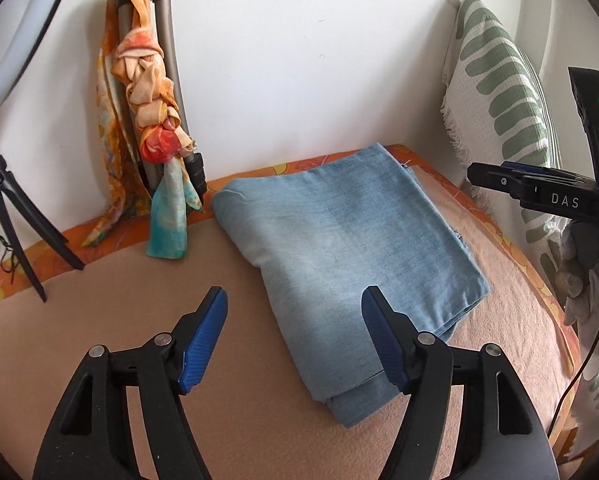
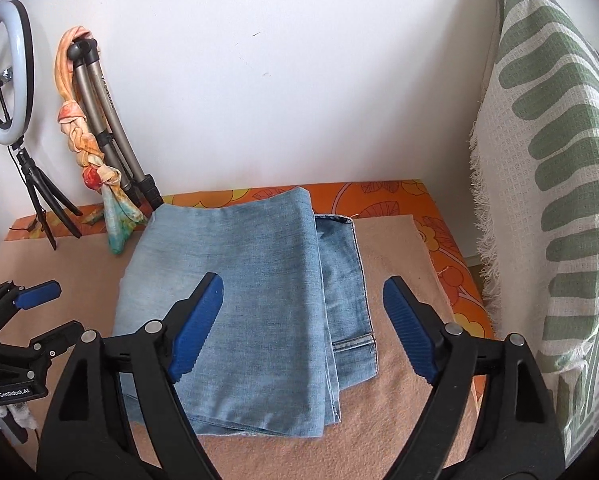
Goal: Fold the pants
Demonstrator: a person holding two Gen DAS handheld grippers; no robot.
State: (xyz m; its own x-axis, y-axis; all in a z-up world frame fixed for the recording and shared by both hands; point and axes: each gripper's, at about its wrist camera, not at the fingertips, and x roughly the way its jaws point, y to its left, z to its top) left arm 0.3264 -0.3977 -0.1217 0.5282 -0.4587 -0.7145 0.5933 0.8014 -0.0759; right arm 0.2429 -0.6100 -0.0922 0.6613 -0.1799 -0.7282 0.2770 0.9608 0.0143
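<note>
The light blue denim pants (image 1: 339,248) lie folded into a flat stack on the peach blanket (image 1: 139,320); in the right wrist view the pants (image 2: 251,280) show a waistband and seam at their right edge. My left gripper (image 1: 293,300) hovers open above the near left part of the stack, nothing between its blue pads (image 1: 205,340). My right gripper (image 2: 303,288) also stands open over the stack's near right side, holding nothing. Each gripper shows in the other's view: the right gripper (image 1: 539,188) at far right, the left gripper (image 2: 31,308) at far left.
A folded tripod (image 1: 167,92) draped with an orange scarf (image 1: 147,112) leans on the wall at back left. A ring light (image 2: 7,80) on a small stand is beside it. A green-and-white patterned cushion (image 2: 547,200) stands along the right. An orange floral cover (image 2: 379,196) edges the blanket.
</note>
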